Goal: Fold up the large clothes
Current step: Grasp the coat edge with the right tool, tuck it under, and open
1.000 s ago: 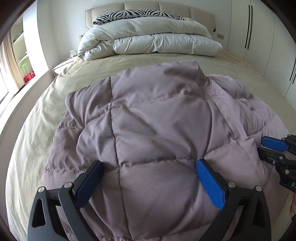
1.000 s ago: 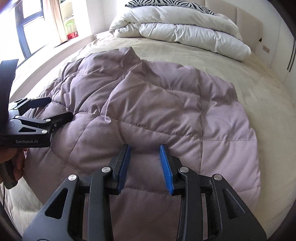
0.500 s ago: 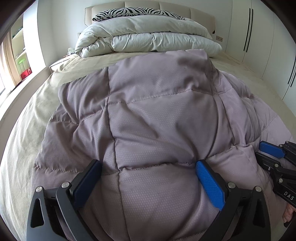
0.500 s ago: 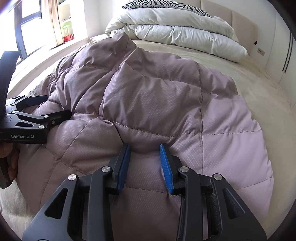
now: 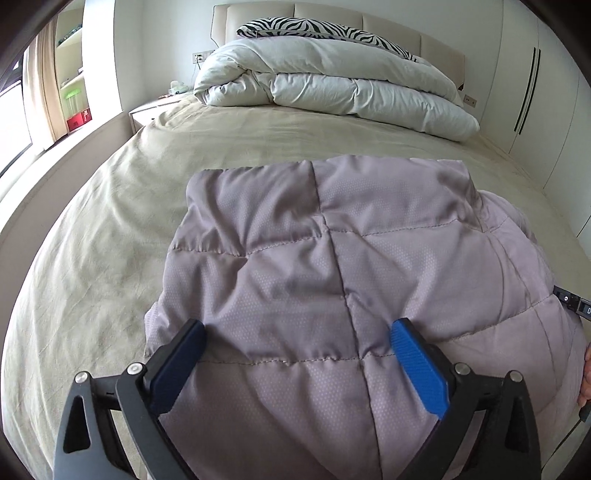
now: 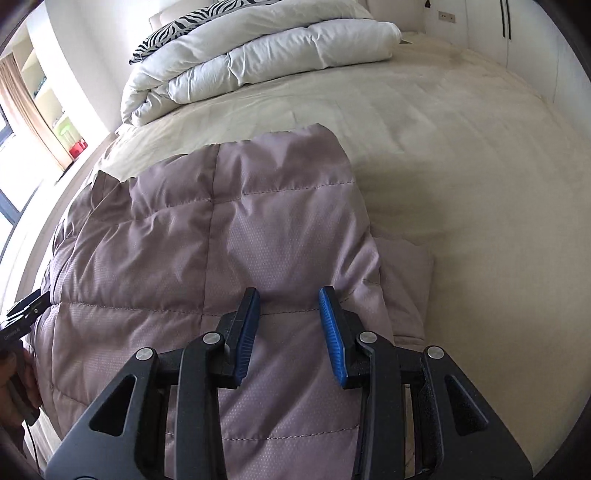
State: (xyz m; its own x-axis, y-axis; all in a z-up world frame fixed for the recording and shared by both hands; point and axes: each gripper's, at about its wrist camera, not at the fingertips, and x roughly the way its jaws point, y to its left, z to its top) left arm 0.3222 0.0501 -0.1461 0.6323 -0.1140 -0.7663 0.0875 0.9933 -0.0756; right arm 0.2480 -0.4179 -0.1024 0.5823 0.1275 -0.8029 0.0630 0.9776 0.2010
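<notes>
A mauve quilted garment (image 5: pixel 332 280) lies folded over on the beige bed; it also shows in the right wrist view (image 6: pixel 207 251). My left gripper (image 5: pixel 297 334) has its jaws wide apart over the garment's near part, with fabric bulging between the blue pads. My right gripper (image 6: pixel 290 299) has its jaws partly apart above the garment's right side, nothing pinched between them. A lower layer (image 6: pixel 406 280) sticks out at the right. The other tool's tip shows at each frame's edge.
The beige bed sheet (image 5: pixel 110 229) spreads left and beyond the garment. A folded white duvet (image 5: pixel 332 85) and a zebra pillow (image 5: pixel 317 27) lie at the headboard. White wardrobes (image 5: pixel 535 92) stand right, a window ledge (image 5: pixel 55 147) left.
The garment's raised far part has dropped flat onto itself, leaving a shorter folded stack. Both grippers have pulled up and back; the right jaws have opened wider.
</notes>
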